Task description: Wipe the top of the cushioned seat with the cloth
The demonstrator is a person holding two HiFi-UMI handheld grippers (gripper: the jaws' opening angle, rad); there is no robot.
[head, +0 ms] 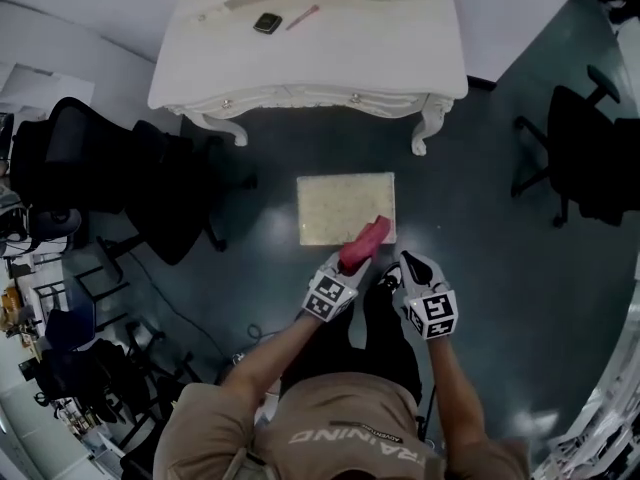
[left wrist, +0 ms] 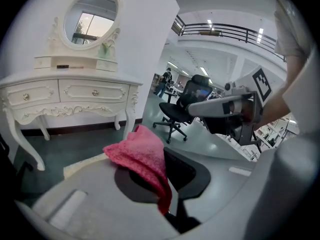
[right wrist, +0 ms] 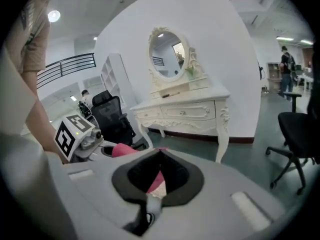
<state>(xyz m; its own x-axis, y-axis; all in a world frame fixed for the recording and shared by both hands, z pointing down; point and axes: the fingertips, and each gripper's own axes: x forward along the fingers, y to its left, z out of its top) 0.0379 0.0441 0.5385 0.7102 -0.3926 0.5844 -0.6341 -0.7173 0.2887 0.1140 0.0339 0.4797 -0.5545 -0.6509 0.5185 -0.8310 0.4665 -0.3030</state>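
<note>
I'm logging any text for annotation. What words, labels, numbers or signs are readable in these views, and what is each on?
"TRAINING": printed on the person's shirt, upside down in the head view.
Smaller line of print next to it on the shirt: too small to read.
Left marker cube and right marker cube: black-and-white square patterns, no letters or numbers.
Dressing table and the things on it: no readable text.

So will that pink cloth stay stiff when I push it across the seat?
Probably floppy: the cloth droops limply from the left hand-held gripper. It looks thin, so likely light, and may bunch on the cushioned seat.
</note>
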